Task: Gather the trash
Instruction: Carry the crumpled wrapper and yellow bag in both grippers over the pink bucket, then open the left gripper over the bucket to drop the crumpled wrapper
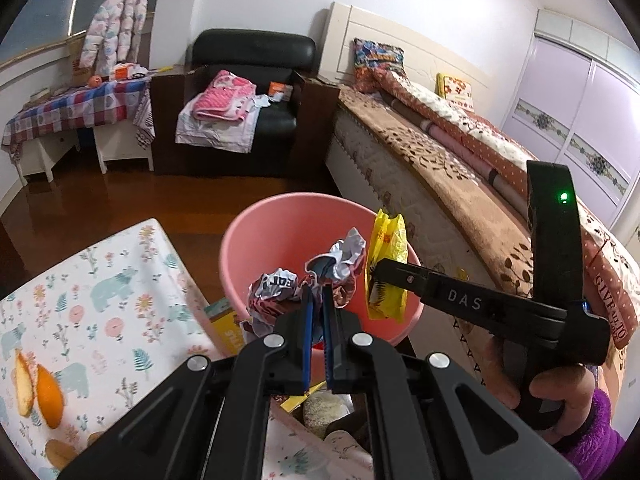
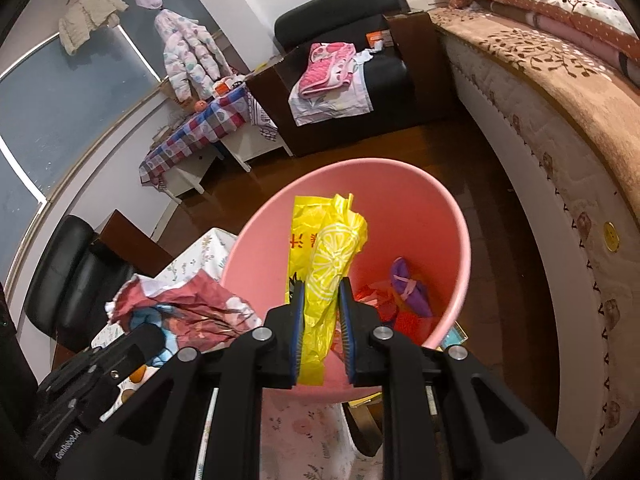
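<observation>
While both grippers hang over the pink bin (image 2: 420,216), each already carries a load. Left gripper (image 1: 317,300): jaws nearly together, clamped on a crumpled paper wad (image 1: 316,276) of red, white and blue print. The wad sits above the near rim of the bin, bulging out past both fingertips. Right gripper (image 2: 322,300): clenched on a yellow plastic wrapper (image 2: 324,264) with a lemon-slice print, which stands up from the pads over the bin's mouth.

Inside the bin: a purple bundle (image 2: 408,288) and red scraps on the floor of it. Bin stands on dark wood floor between the bed (image 1: 460,184) and a table with a floral cloth (image 1: 100,292). Orange peel (image 1: 44,384) lies on that cloth, well apart from the bin.

Handling, as I judge it:
- Paper wad: light, springy, holds its crushed shape. Pinched at its base; most of its bulk rides free above the pads. Should drop clean on release.
- Wrapper: very light, thin, slick film, limp. Held across the middle of its length, with a tail below the pads and the rest above. May cling to the ribbed pads or drift sideways, so release low and well inside the rim.

Neither item is fragile; neither needs a firm squeeze.
</observation>
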Demonstrator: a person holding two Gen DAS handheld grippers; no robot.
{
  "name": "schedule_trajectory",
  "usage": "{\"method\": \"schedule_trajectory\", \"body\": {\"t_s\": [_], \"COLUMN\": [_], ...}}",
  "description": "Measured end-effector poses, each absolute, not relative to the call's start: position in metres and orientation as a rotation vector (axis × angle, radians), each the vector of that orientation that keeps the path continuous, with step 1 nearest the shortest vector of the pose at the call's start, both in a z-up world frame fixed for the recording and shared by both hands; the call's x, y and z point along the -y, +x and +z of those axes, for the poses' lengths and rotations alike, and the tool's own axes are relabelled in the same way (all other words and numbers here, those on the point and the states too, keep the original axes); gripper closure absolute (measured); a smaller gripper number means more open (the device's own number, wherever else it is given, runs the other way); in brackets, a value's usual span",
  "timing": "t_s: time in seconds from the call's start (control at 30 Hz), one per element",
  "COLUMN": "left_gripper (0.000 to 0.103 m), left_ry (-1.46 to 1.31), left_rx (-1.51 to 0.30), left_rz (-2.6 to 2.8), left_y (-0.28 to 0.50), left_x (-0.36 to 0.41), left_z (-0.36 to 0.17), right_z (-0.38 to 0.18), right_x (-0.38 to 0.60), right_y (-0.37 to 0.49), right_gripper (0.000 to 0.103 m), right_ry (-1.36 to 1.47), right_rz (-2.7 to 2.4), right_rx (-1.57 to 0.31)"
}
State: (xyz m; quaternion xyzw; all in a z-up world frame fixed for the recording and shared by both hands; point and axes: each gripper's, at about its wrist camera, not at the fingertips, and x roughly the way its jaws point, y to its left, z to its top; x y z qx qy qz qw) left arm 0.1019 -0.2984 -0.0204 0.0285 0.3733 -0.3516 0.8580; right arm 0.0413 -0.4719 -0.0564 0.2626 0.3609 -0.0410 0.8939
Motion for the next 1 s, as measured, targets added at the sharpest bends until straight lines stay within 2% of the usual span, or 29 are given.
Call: {"method": "schedule_trajectory", "body": {"t_s": [0.6, 0.7, 0.73, 0.8, 1.0], "left_gripper": [0.097, 0.08, 0.068, 0.059, 0.054], "left_ry": [0.094, 0.091, 0.089, 0.08, 0.068], "left_rx": [-0.852, -0.844, -0.84, -0.828, -0.818], "left_rz": [-0.753, -0.753, -0.752, -0.751, -0.733], "left_y": [0.113, 0.113, 0.112, 0.111, 0.109], "left_x": [0.324, 0.325, 0.324, 0.323, 0.317], "left_z": [-0.051, -0.05, -0.048, -0.046, -0.042], "right_z": [-0.077, -0.078, -0.078, -0.08, -0.08], "right_x": [0.483, 0.484, 0.484, 0.485, 0.484], "right_y": [0.049, 0.05, 0.05, 0.05, 0.049], "right_gripper": [0.086, 0.086, 0.086, 0.086, 0.086], "right_ry": [0.558, 0.566, 0.567, 0.569, 0.568], "right_rz": [-0.101, -0.101, -0.1, -0.098, -0.098], "right_rx": [-0.791, -0.793, -0.794, -0.795, -0.794]}}
